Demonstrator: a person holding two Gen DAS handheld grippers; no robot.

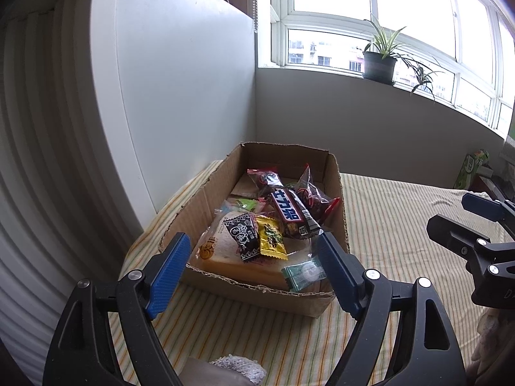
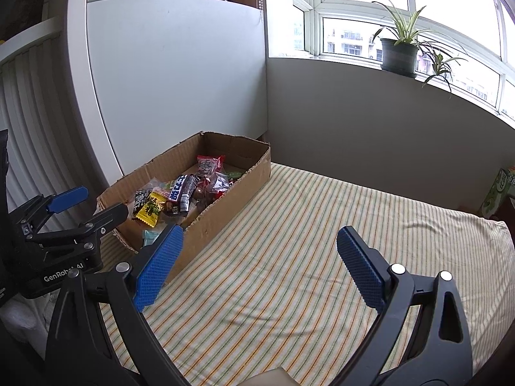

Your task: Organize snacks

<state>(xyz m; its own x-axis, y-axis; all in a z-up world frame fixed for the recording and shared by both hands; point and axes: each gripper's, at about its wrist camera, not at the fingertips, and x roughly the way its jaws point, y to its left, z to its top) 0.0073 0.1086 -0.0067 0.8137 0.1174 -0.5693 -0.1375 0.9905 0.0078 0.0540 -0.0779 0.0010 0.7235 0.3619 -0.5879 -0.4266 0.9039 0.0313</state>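
A shallow cardboard box sits on a striped cloth by the white wall. Inside lie a wrapped slice of bread, a black patterned packet, a yellow candy packet, a dark bar with blue-and-white lettering, red-edged clear packets and a green candy. My left gripper hangs open just above the box's near end, nothing between its blue pads. My right gripper stands open over bare cloth, right of the box, holding nothing.
The striped cloth spreads wide to the right of the box. A white cabinet panel rises behind the box. A potted plant stands on the windowsill. A green carton sits at the far right edge.
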